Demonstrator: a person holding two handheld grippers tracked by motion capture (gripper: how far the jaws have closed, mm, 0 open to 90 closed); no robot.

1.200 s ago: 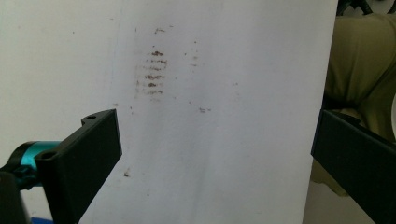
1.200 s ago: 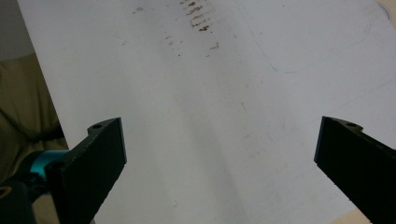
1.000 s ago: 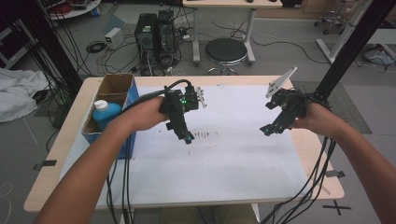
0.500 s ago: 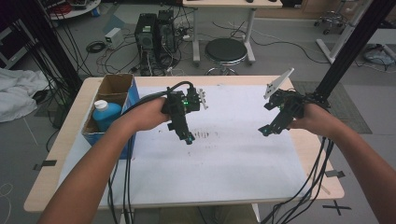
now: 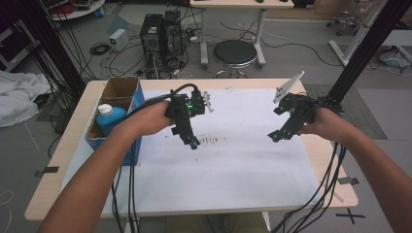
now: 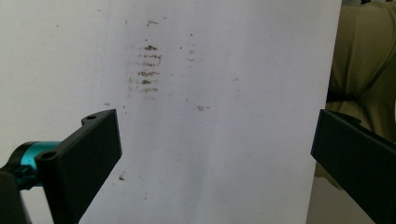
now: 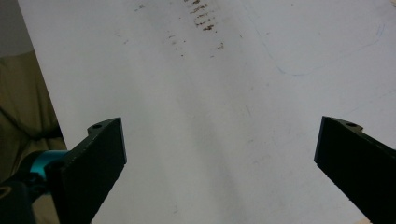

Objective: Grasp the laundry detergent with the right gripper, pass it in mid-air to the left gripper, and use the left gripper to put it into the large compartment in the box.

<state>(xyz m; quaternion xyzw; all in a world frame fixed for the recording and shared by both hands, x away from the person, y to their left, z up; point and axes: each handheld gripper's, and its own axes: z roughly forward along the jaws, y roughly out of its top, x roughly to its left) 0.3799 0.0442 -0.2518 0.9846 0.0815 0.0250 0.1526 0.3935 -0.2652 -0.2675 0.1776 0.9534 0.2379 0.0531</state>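
Two tools [image 5: 194,143] [image 5: 275,137] (gaping) over sheet [image 5: 233,160]

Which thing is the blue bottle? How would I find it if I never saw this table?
Look at the wooden table and go to its left edge, where an open cardboard box with blue sides stands. The blue bottle stands inside it, in the nearer part. It has a white cap, and nothing else there is bright blue and rounded.

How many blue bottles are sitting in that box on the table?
1. A blue bottle with a white cap stands in the cardboard box at the table's left edge. The box's far compartment looks empty, though its walls may hide something.
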